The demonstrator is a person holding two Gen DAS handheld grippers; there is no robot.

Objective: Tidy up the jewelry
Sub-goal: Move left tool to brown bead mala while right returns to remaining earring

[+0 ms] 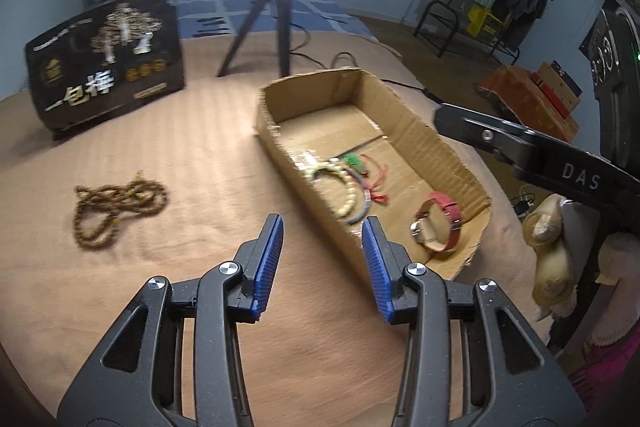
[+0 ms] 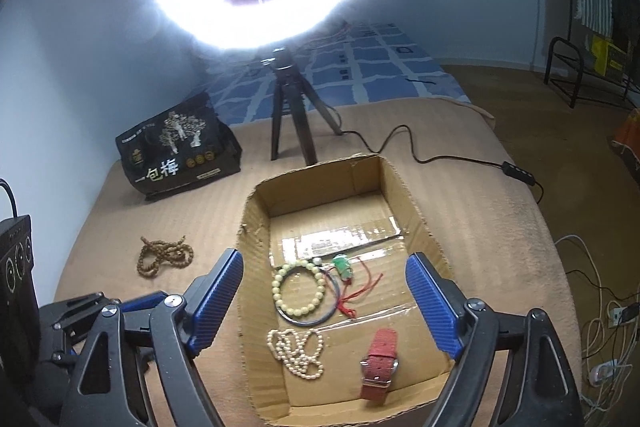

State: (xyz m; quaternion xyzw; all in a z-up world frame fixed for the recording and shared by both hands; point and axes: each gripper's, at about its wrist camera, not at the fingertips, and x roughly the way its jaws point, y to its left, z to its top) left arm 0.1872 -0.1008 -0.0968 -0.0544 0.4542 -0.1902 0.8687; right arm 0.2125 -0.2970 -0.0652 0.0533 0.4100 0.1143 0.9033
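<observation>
Blue-padded left gripper (image 1: 323,239) wide apart, empty, right gripper (image 2: 325,287) likewise

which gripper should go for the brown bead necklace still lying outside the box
Left, probably. The left gripper is open over the blanket on the side of the brown bead necklace; the right gripper is open over the cardboard box.

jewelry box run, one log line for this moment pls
left gripper: open, empty | right gripper: open, over cardboard box | brown bead necklace: outside box | red watch: in box
</observation>
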